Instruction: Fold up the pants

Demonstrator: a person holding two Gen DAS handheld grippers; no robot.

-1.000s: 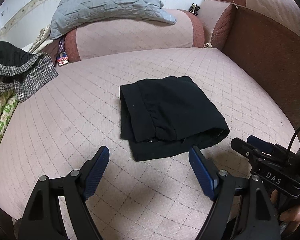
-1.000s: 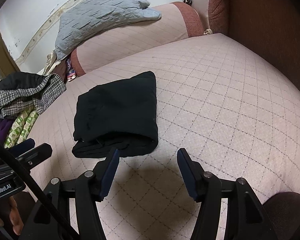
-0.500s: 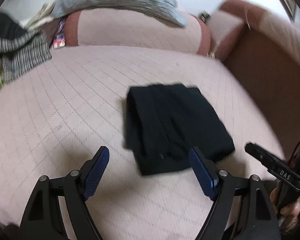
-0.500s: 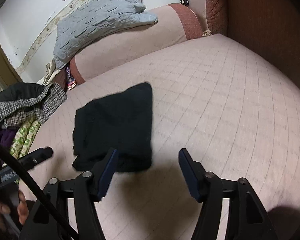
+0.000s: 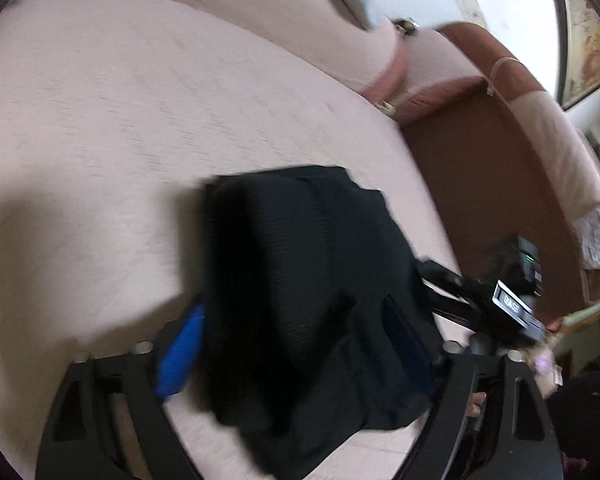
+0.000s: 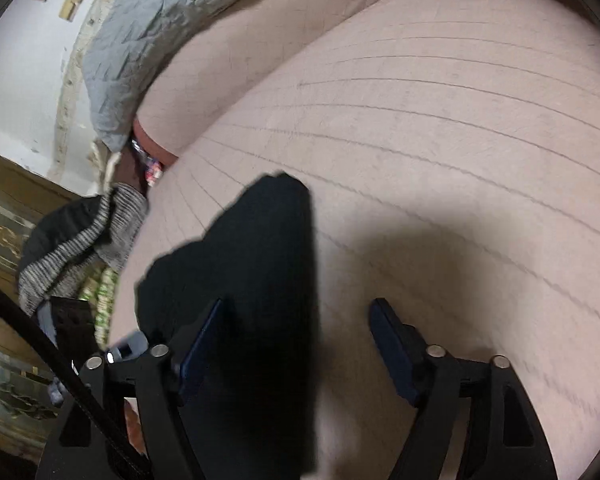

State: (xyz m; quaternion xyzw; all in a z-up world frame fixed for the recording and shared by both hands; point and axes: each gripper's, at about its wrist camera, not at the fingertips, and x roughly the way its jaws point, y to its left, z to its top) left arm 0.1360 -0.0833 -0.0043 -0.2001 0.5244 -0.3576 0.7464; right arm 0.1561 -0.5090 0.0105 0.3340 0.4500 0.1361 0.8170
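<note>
The folded black pants (image 5: 308, 288) lie on the pink quilted sofa seat (image 5: 120, 128). My left gripper (image 5: 296, 352) is open, its blue-padded fingers (image 5: 178, 354) straddling the near end of the bundle, which fills the gap between them. In the right wrist view the pants (image 6: 256, 280) reach between the fingers of my right gripper (image 6: 296, 344), which is open, with the left pad (image 6: 202, 344) beside the cloth. Both views are blurred by motion. The right gripper (image 5: 500, 300) also shows at the right of the left wrist view.
A grey quilted pillow (image 6: 156, 36) rests on the sofa back. A checked garment and other clothes (image 6: 80, 248) are piled at the left. The brown sofa arm (image 5: 480, 184) rises at the right.
Both grippers have moved forward and down onto the pants; the bundle, earlier ahead of the fingertips, now lies between the open fingers. The cameras have tilted and the views are blurred.
</note>
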